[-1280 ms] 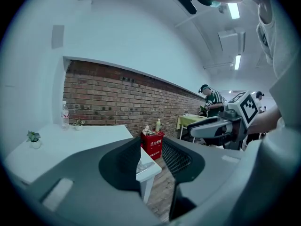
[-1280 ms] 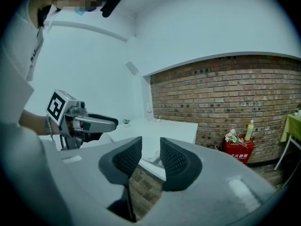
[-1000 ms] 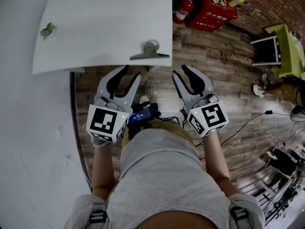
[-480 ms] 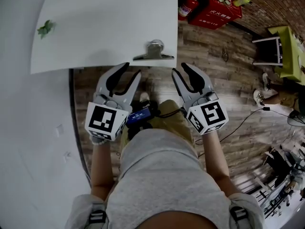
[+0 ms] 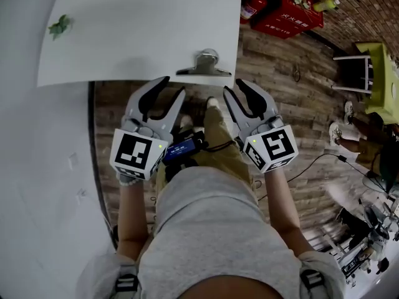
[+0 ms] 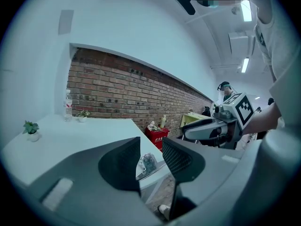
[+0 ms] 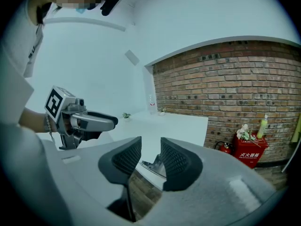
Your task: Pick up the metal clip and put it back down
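A shiny silver metal clip (image 5: 203, 65) with a broad flat jaw and a rounded handle lies on the white rectangular worktop (image 5: 137, 30). It sits close to the near right corner, with its long jaw running along the near edge. Nothing holds it or touches it.

The person stands just short of that edge, holding both tools out over the brown wooden plank floor (image 5: 280, 104). The left tongs (image 5: 173, 87) are released, their black ridged pads (image 6: 123, 163) standing apart with nothing between them. In the left gripper view the clip (image 6: 148, 164) shows through the gap, farther off on the worktop. The right tongs (image 5: 234, 87) are likewise released and empty, and the clip (image 7: 153, 166) appears beyond their pads (image 7: 175, 163) too, clear of them. In the head view the clip lies between the lines of the two tools, ahead of their tips.

A small green potted plant (image 5: 60, 25) stands at the worktop's far left. A red fire-extinguisher box (image 5: 293, 14) sits on the floor by the red brick wall (image 7: 235, 79).
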The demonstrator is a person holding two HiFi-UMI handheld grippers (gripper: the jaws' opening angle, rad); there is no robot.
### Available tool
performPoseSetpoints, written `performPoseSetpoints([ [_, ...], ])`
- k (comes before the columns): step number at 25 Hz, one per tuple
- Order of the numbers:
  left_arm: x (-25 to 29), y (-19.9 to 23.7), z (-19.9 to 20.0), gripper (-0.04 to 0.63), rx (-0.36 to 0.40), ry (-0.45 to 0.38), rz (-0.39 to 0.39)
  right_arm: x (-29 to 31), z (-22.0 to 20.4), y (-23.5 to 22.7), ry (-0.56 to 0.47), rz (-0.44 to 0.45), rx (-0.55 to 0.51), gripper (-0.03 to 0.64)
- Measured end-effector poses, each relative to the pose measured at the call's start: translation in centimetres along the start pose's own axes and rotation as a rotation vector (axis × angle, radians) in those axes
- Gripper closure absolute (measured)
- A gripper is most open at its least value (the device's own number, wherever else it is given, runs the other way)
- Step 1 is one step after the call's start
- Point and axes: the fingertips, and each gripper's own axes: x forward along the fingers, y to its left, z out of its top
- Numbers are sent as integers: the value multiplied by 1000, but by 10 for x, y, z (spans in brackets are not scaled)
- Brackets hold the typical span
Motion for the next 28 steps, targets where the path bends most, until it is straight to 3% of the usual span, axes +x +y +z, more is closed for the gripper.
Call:
performPoseSetpoints([
  [14,14,13,-14,439,-66,26,101,27,-9,-17,70,114,-19,483],
  [28,15,20,-41,439,-174,49,211,64,-46,-33,208,228,-36,462],
])
